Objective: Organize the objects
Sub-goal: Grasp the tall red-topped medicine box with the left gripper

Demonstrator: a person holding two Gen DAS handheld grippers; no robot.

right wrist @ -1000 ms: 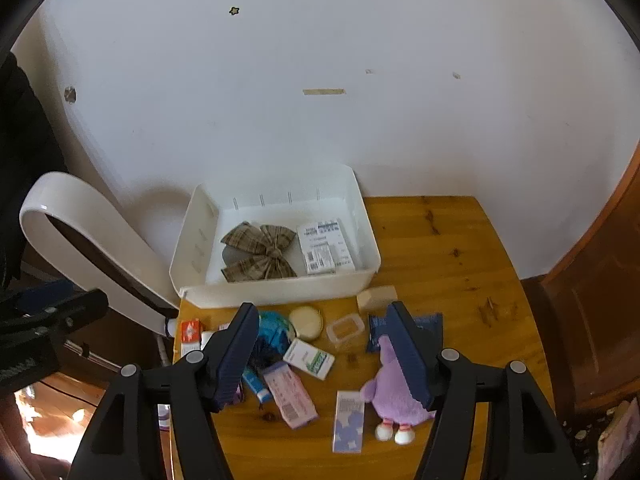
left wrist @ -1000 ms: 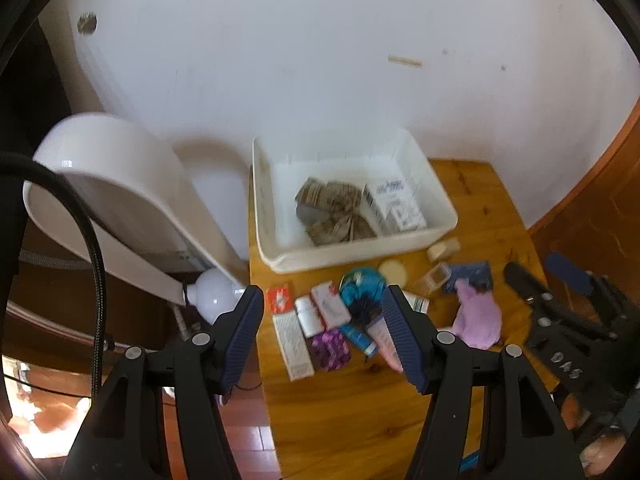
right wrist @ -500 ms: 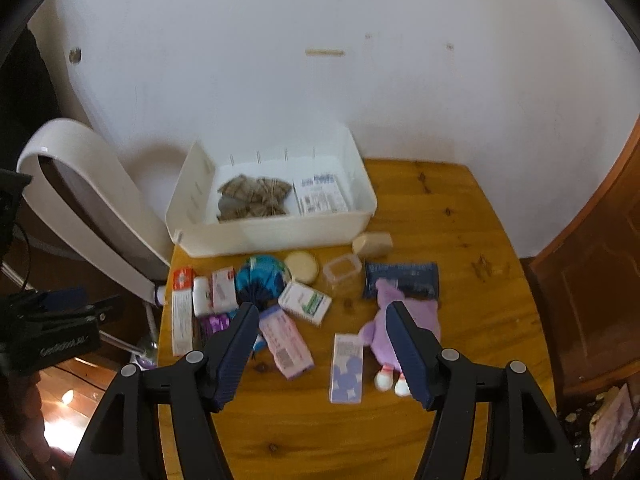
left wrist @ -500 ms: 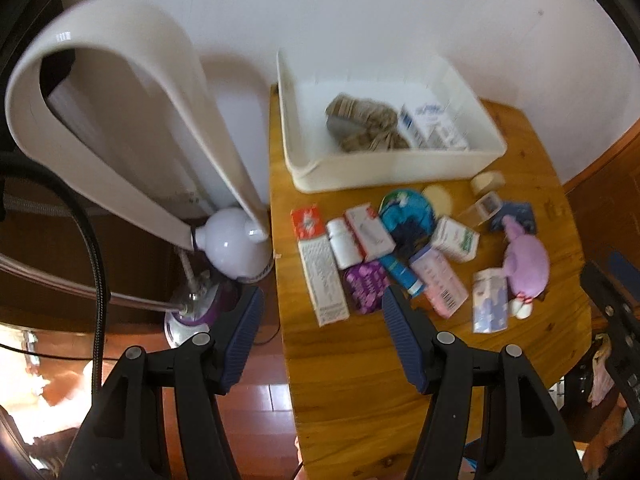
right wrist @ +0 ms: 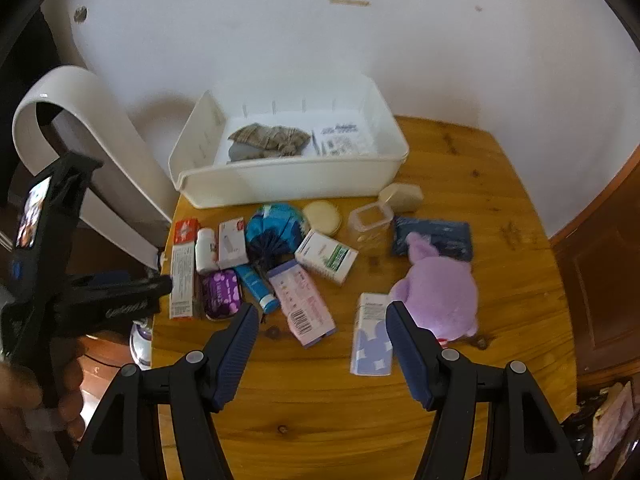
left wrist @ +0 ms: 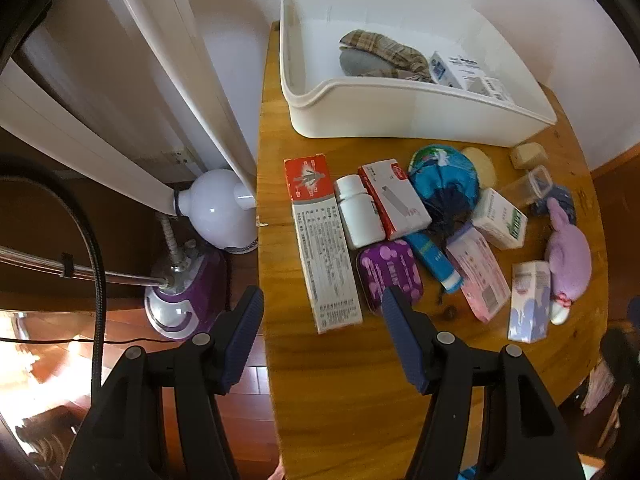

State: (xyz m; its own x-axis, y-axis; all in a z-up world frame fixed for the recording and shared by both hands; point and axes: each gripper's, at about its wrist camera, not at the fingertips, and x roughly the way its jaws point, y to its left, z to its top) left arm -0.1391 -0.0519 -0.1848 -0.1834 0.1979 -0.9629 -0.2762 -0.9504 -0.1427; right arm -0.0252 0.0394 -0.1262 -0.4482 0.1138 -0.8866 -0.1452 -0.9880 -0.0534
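Both grippers, left gripper and right gripper, have dropped closer to the counter, jaws apart and empty, seemingly choosing a box for the bin.

A white bin sits at the back edge of the wooden bench, holding a plaid cloth bow and a white printed box. In front of it the loose things lie flat: a long red-and-white box nearest the left edge, a white pill bottle, a purple tin, a blue tube, a pink packet, and a lilac plush toy toward the right edge.
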